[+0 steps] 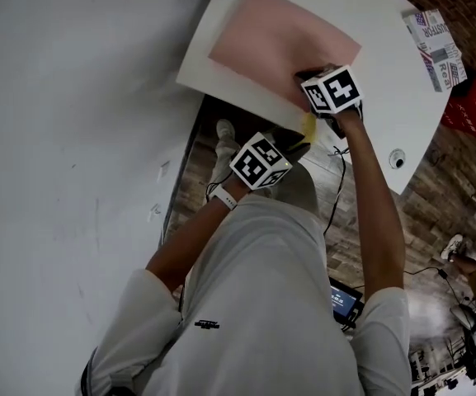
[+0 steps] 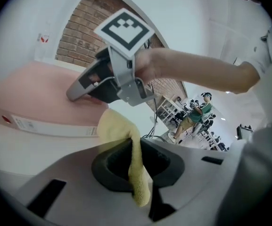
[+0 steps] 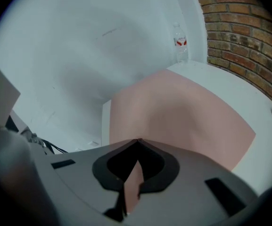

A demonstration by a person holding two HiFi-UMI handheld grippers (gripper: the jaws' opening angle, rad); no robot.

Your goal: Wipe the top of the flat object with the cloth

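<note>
Left gripper (image 2: 132, 147): fingers closed on a yellow cloth (image 2: 119, 128), which is pinched in a fold; one bunched end stands out past the tips and a strip hangs down between the pads. This gripper is held off the near edge of the white table (image 1: 386, 97), above the wooden floor (image 1: 361, 246), just near of the other gripper and clear of the table top. Right gripper (image 3: 136, 142): fingertips brought together and set down on the pink top of the flat object (image 3: 173, 112), at its near right corner. A narrow pink strip is seen in the slit behind the tips; whether anything is gripped there cannot be told. The flat object is laid flat on the left part of the table, close to the near edge; its top is pink and its side white, with a small label. A printed carton (image 1: 435, 48) is placed at the far right of the table, well apart from the object. A clear bottle (image 3: 180, 44) is seen past the object's far end, before a brick wall (image 3: 239, 32).
</note>
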